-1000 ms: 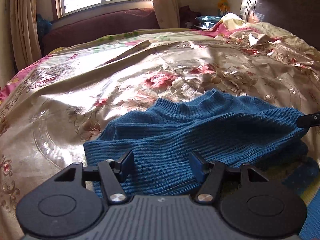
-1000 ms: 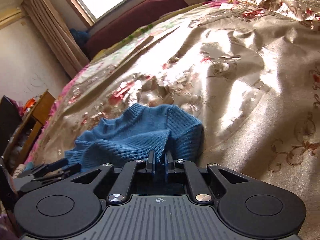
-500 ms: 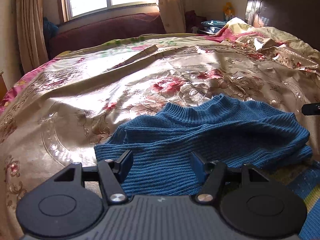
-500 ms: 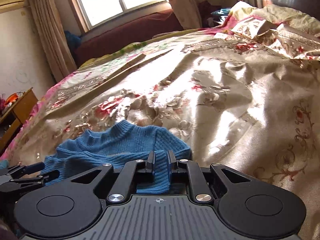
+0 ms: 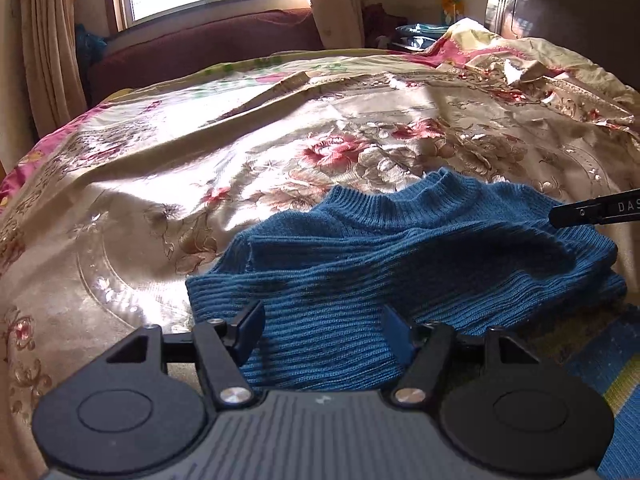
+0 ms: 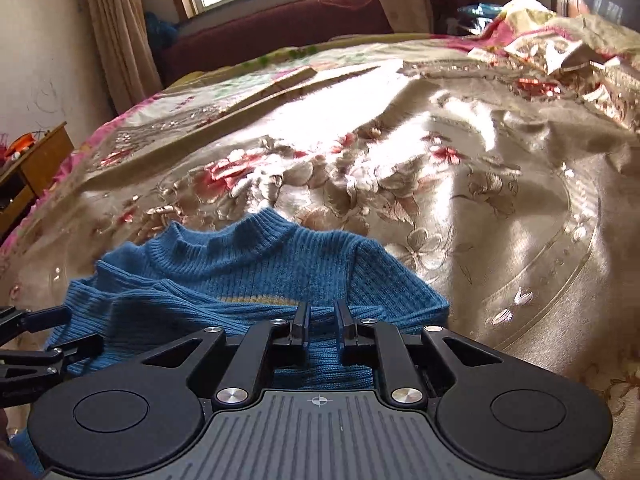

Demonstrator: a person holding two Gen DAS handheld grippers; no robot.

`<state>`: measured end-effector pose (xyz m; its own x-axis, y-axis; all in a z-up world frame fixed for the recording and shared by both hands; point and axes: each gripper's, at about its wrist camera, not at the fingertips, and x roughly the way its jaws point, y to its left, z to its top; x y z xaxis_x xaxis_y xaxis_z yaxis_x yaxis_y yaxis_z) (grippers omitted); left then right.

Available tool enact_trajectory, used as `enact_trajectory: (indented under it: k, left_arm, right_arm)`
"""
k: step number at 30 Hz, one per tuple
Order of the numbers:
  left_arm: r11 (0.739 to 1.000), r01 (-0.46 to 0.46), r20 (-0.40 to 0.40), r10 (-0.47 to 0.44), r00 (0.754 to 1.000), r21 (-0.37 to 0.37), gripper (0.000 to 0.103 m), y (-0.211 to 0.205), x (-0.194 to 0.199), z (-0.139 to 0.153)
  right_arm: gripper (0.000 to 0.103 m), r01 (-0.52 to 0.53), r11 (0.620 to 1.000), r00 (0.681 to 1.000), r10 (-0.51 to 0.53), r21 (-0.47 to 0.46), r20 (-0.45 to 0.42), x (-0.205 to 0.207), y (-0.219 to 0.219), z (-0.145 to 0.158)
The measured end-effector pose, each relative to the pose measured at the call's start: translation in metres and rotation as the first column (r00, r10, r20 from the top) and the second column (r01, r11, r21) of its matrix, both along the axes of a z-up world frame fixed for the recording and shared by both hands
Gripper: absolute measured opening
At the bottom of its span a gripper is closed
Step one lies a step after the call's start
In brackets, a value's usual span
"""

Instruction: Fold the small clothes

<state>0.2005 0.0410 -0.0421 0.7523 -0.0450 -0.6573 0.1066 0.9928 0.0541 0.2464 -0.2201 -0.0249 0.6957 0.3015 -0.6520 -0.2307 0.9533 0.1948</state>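
Sweater: blue ribbed knit sweater (image 5: 400, 264), partly folded on the bed, ahead of both pairs of fingers.
Bed: satin floral bedspread (image 5: 248, 152), likely slippery beneath it.
Handling: soft, light, limp; best pinched at hem or shoulder edges.
Left gripper (image 5: 322, 326): fingers spread, empty, over the hem.
Right gripper (image 6: 322, 320): fingers narrowly apart astride a knit fold; grip uncertain.

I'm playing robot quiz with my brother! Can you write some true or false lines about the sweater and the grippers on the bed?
1. The sweater is blue. True.
2. The sweater hangs in the air. False: it lies on the flowery bedspread.
3. The left gripper is wide open. True.
4. The right gripper is spread much wider than the left. False: its gap is narrow, with sweater between the fingers.
5. The sweater is neatly folded. False: it is rumpled.
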Motion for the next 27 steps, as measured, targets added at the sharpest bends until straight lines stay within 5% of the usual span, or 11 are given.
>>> enact_trajectory:
  k: [8,12,24,27]
  left_arm:
    - [0.999,-0.007,0.026,0.008,1.000,-0.046,0.069,-0.005,0.029,0.006]
    - [0.999,0.006,-0.035,-0.005,0.999,0.038,0.069,-0.010,0.033,-0.014]
    - [1.000,-0.004,0.000,0.004,1.000,-0.002,0.069,-0.003,0.031,-0.007]
    - [0.999,-0.006,-0.037,0.007,0.999,0.032,0.071,-0.006,0.039,-0.016]
  right_arm:
    - [0.015,-0.190,0.980,0.981,0.188,0.065,0.038,-0.004,0.038,0.012]
    - [0.015,-0.189,0.982,0.980,0.187,-0.016,-0.066,0.014,0.050,-0.009]
    - [0.017,-0.158,0.987,0.987,0.158,-0.012,0.019,0.012,0.036,0.000]
    - [0.020,-0.160,0.984,0.986,0.156,-0.083,-0.055,0.023,0.044,-0.015]
